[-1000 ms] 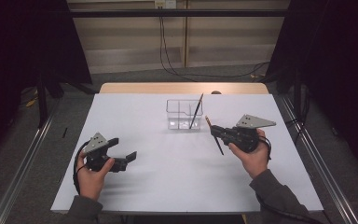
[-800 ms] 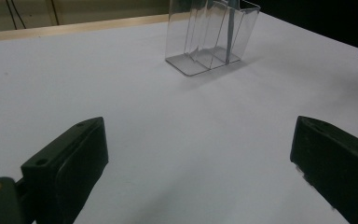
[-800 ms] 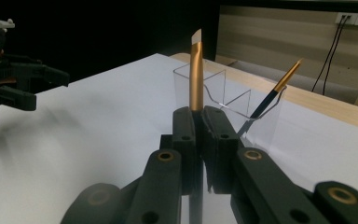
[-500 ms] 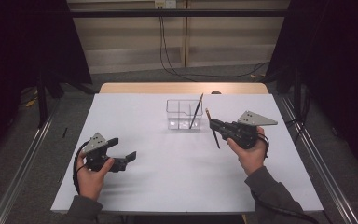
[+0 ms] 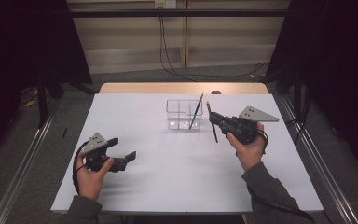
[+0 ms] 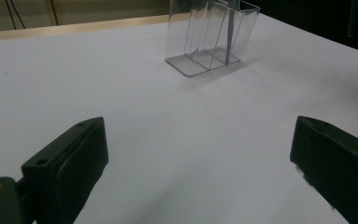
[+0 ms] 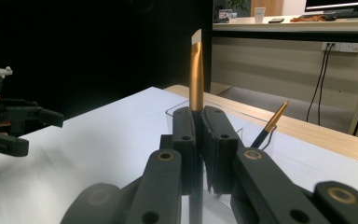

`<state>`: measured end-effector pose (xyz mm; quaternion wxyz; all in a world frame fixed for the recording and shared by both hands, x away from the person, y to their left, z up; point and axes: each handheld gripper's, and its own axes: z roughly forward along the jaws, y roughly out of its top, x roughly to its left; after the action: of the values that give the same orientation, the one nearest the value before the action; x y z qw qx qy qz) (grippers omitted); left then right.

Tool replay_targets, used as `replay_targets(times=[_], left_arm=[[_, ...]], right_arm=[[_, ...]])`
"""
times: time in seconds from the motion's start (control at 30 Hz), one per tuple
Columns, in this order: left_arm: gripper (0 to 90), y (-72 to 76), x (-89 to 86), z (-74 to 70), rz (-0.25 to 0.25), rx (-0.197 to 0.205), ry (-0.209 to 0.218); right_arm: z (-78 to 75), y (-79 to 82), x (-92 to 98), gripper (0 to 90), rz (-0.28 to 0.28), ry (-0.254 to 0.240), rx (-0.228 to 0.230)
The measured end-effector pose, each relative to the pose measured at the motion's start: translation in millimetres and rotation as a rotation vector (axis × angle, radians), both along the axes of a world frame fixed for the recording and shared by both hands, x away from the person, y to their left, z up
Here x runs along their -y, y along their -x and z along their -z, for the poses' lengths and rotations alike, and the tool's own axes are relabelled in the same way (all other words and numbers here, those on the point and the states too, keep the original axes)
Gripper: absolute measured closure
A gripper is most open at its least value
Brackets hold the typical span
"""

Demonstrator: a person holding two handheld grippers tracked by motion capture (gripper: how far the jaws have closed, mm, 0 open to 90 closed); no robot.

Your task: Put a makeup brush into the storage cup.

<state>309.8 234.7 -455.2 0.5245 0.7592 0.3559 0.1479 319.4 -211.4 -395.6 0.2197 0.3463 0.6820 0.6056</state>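
The right gripper point(image 7: 196, 140) has its jaws clamped on a gold-ferruled brush point(image 7: 196, 70), whose long axis runs crosswise through the jaws, bristle tip above them and handle below. The clear divided holder point(image 5: 183, 114) stands on the bench just beyond those jaws, already holding one brush point(image 5: 196, 112) leaning in a compartment. The left gripper point(image 6: 200, 168), jaws spread wide and empty, sits well farther from the holder.

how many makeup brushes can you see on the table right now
2. One brush leans in the clear organizer, at its right end in the high view. The other brush is clamped in the right gripper, just right of the organizer.
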Motion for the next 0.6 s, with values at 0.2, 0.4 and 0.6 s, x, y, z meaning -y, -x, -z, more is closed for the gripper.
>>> replay_targets(times=[0.2,0.4,0.6], left_arm=[[3.9,0.2,0.1,-0.3,-0.005,0.001,0.001],[3.8,-0.2,0.7,0.0,0.005,0.000,-0.001],[3.9,0.0,2.7,0.7,0.008,-0.002,-0.010]], right_arm=[[-2.7,-4.4,0.5,84.3,0.016,-0.016,0.016],[-4.1,-9.1,0.0,84.3,0.020,-0.017,0.021],[-4.2,-13.3,-2.9,84.3,0.022,-0.022,0.025]])
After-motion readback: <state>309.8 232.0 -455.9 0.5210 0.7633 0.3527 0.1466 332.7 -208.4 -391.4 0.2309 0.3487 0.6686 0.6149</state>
